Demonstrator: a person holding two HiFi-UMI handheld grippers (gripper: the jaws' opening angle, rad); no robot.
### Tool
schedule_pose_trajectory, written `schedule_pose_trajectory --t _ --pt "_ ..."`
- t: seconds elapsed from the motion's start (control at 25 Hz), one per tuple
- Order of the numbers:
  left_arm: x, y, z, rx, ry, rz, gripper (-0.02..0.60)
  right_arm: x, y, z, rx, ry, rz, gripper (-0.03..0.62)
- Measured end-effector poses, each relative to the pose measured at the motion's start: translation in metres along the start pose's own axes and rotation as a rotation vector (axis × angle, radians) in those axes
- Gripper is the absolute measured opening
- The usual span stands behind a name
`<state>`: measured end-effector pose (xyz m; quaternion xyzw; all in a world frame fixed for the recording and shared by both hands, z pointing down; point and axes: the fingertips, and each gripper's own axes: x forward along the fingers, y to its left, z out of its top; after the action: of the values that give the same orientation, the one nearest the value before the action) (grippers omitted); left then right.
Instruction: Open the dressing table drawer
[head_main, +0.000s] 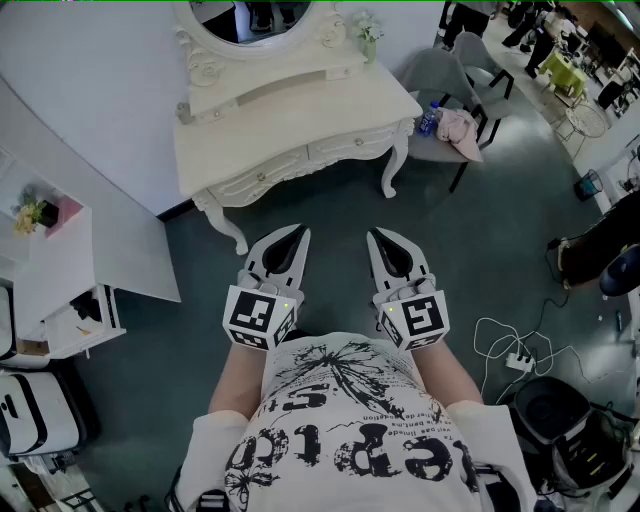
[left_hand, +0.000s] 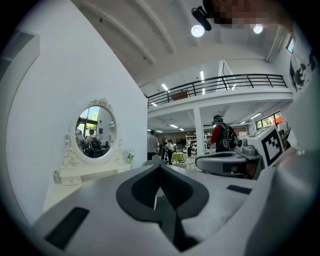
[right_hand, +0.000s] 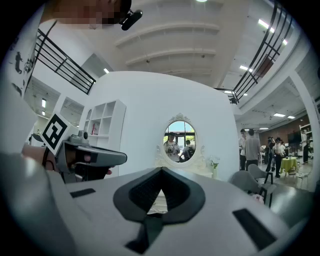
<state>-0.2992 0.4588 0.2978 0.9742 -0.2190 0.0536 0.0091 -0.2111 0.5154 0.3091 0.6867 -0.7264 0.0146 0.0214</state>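
The white dressing table (head_main: 290, 115) stands against the wall ahead of me, with an oval mirror (head_main: 250, 20) on top. Two drawers, one on the left (head_main: 262, 178) and one on the right (head_main: 352, 148), run along its front, both pushed in. My left gripper (head_main: 300, 232) and right gripper (head_main: 375, 235) hang side by side in front of my chest, well short of the table and pointing toward it. Both are shut with nothing between the jaws. The mirror (left_hand: 96, 132) shows beyond the left gripper (left_hand: 160, 167). It also shows (right_hand: 180, 135) beyond the right gripper (right_hand: 161, 170).
A grey chair (head_main: 450, 95) with a pink cloth and a bottle stands right of the table. A white shelf unit (head_main: 50, 270) is at the left. Cables and a power strip (head_main: 515, 360) lie on the floor at the right, near a black bag (head_main: 560, 420). People stand in the background.
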Motion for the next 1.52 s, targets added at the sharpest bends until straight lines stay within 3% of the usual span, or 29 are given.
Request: schedule_pose_trajectory --t 0.88,1.16,1.52 --pt "0.05 0.011 -0.023 -0.054 0.04 -0.004 0.018 0.03 -0.048 -0.03 0.05 0.07 -0.026 0.017" --pt "0.104 0.064 -0.049 -0.102 0.091 0.023 0.018 0.094 -0.07 -0.054 0.051 0.119 0.019 0.017" --pt "0.228 0.167 -0.041 -0.127 0.104 0.02 0.018 0.225 -0.151 -0.057 0.04 0.169 -0.042 0.017"
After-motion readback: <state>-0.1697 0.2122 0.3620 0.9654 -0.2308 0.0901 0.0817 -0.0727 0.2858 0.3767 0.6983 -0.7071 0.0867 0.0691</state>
